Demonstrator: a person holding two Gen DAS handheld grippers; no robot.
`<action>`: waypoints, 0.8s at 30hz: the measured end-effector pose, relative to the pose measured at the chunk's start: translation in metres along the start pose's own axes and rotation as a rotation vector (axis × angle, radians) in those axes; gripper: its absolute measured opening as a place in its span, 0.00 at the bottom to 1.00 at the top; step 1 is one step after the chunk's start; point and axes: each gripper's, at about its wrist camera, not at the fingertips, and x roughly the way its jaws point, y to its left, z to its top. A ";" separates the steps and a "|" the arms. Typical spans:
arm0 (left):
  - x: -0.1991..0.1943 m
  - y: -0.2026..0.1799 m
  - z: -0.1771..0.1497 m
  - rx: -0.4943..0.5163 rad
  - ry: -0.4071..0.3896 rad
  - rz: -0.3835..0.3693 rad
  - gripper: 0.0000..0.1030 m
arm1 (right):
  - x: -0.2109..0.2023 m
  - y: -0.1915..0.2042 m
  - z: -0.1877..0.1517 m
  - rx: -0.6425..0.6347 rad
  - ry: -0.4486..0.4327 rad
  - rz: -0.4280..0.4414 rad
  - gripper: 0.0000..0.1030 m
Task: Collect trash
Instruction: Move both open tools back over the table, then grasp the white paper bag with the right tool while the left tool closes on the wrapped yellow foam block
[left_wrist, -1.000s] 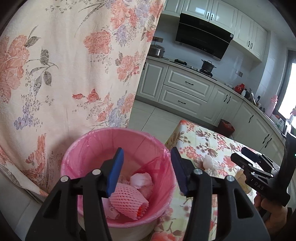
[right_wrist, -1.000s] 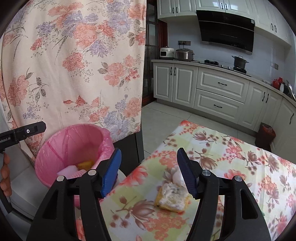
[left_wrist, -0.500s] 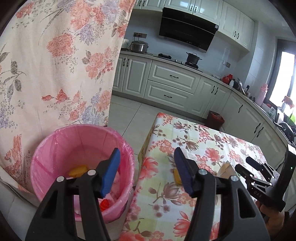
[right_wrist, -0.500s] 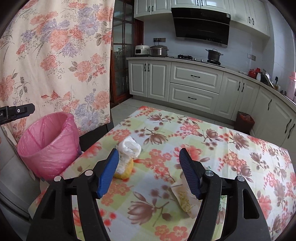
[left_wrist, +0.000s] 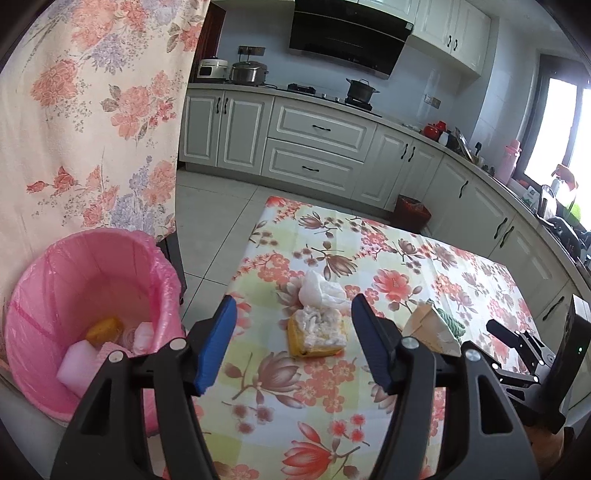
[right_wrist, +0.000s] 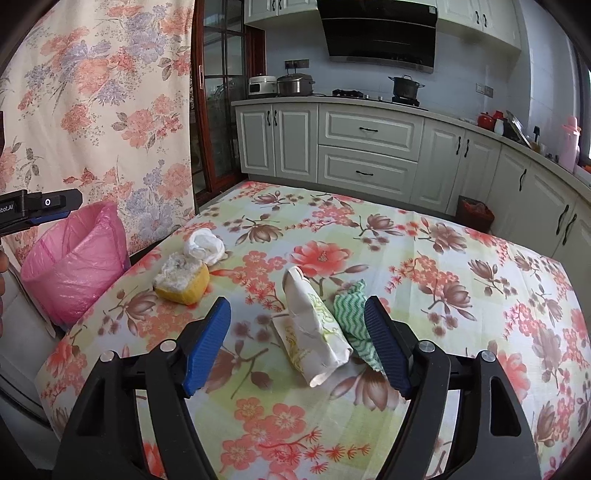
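A pink-lined bin (left_wrist: 88, 295) stands left of the floral table (left_wrist: 369, 406), with trash inside; it also shows in the right wrist view (right_wrist: 74, 266). On the table lie a yellow sponge (left_wrist: 317, 332) (right_wrist: 183, 278), a crumpled white tissue (left_wrist: 319, 290) (right_wrist: 203, 245), a rolled paper wrapper (right_wrist: 314, 328) (left_wrist: 428, 328) and a green-white cloth (right_wrist: 356, 317). My left gripper (left_wrist: 291, 343) is open and empty, above the table just short of the sponge. My right gripper (right_wrist: 297, 343) is open and empty, with the wrapper lying between its fingers.
A floral curtain (left_wrist: 92, 110) hangs behind the bin. Kitchen cabinets (right_wrist: 365, 155) line the far wall, with a small dark bin (right_wrist: 474, 212) on the floor. The table's left edge drops off beside the pink bin.
My left gripper has swung right from over the pink bin to over the table facing the sponge. My right gripper has moved right from the sponge to the wrapper.
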 end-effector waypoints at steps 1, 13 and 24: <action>0.004 -0.004 -0.001 0.001 0.007 -0.002 0.62 | 0.001 -0.003 -0.003 0.001 0.005 0.002 0.69; 0.050 -0.029 -0.015 0.023 0.088 -0.016 0.64 | 0.022 -0.018 -0.013 0.032 0.054 0.037 0.68; 0.094 -0.035 -0.029 0.029 0.164 -0.019 0.66 | 0.042 -0.014 -0.013 0.001 0.088 0.041 0.56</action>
